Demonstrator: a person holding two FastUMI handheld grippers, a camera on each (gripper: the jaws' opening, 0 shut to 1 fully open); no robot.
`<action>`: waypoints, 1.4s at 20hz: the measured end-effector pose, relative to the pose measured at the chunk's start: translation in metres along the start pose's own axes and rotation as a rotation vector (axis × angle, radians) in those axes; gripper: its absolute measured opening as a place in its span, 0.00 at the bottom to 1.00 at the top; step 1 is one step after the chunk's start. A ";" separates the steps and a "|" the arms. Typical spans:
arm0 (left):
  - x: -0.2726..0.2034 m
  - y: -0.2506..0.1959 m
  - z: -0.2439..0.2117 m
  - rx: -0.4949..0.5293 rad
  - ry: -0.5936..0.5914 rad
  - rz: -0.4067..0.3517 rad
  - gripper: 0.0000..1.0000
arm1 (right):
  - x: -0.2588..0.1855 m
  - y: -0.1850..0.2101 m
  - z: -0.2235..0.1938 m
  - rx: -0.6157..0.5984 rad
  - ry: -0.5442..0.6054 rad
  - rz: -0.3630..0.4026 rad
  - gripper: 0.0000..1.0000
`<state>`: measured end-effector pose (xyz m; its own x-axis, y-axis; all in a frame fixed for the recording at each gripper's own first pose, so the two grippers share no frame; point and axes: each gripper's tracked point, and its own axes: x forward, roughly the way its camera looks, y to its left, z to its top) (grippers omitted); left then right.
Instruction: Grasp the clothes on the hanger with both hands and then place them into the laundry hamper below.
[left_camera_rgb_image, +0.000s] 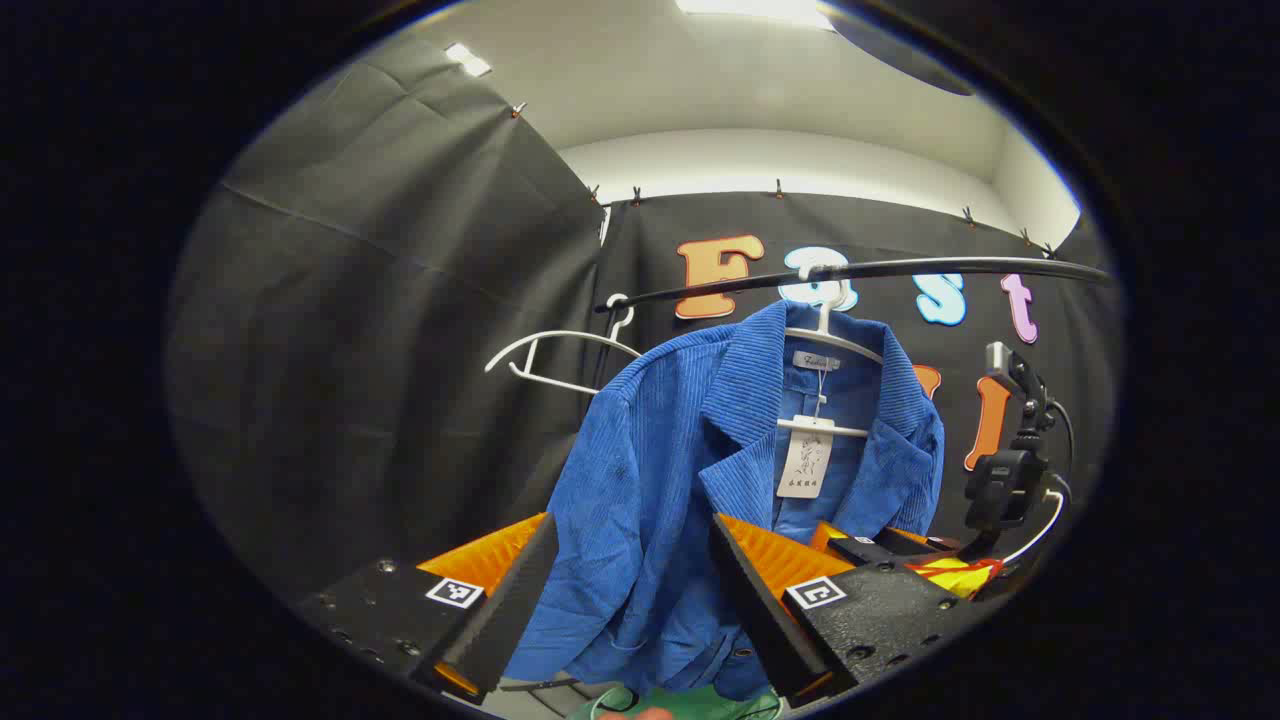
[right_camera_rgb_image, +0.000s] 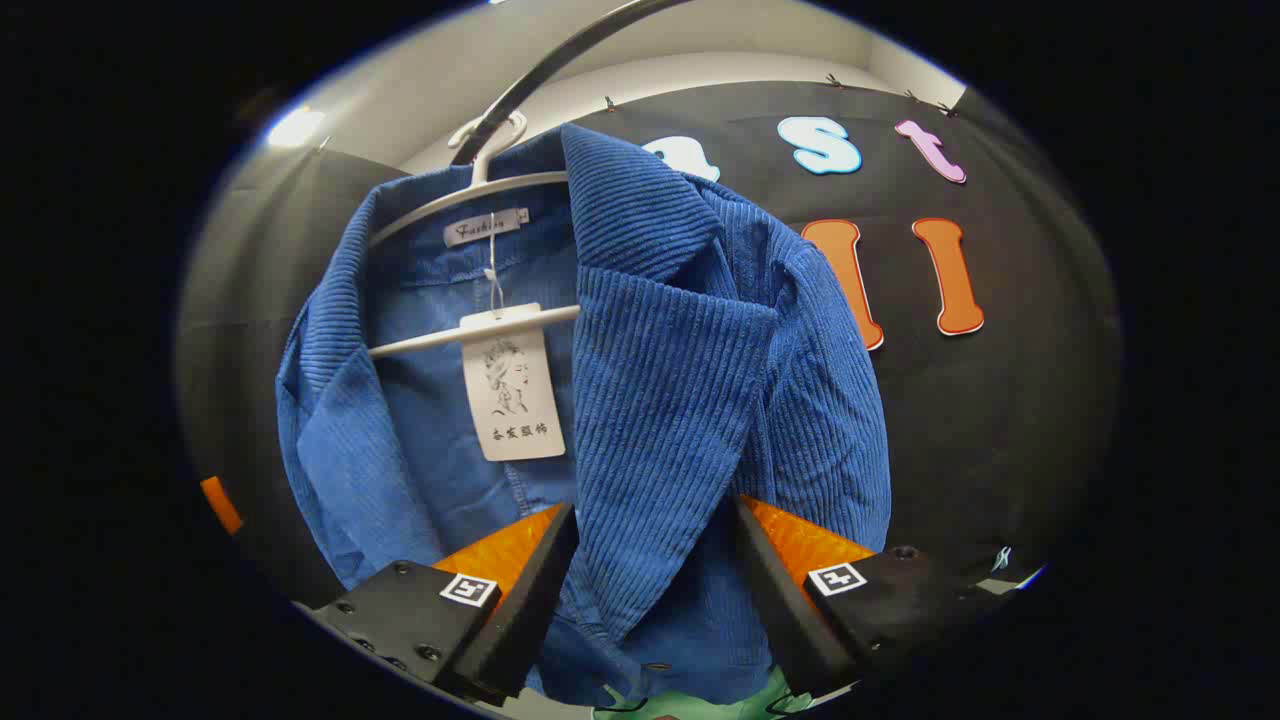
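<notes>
Jacket in blue corduroy hangs on a white hanger from the black rail, paper tag dangling. I see my left gripper and right gripper spread wide, cloth between their fingers, ungripped.

The left gripper holds its fingers wide apart, pointing toward 12 o'clock. The right gripper is spread equally wide.

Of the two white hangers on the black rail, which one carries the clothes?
The white plastic hanger farther right along the black rail in the left gripper view carries the blue corduroy jacket. The other white hanger, to its left, hangs bare.
</notes>
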<state>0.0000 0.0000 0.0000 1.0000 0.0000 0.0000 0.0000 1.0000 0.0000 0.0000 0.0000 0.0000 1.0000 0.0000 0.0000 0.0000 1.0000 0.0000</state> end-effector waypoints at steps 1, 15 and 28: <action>0.000 0.001 0.000 -0.003 -0.002 0.011 0.95 | 0.006 -0.005 0.000 -0.013 -0.006 -0.016 0.98; 0.016 -0.052 -0.038 -0.048 0.064 -0.111 0.95 | -0.043 -0.083 0.056 0.037 -0.103 0.032 0.08; 0.078 -0.097 -0.071 -0.091 0.020 -0.109 0.92 | -0.120 -0.093 0.149 -0.096 -0.358 0.054 0.07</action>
<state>0.0778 -0.0974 -0.0710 0.9939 -0.1092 -0.0152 0.1074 0.9900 -0.0917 -0.1201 -0.0933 0.1488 0.9353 0.0700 0.3469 -0.0360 0.9940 -0.1036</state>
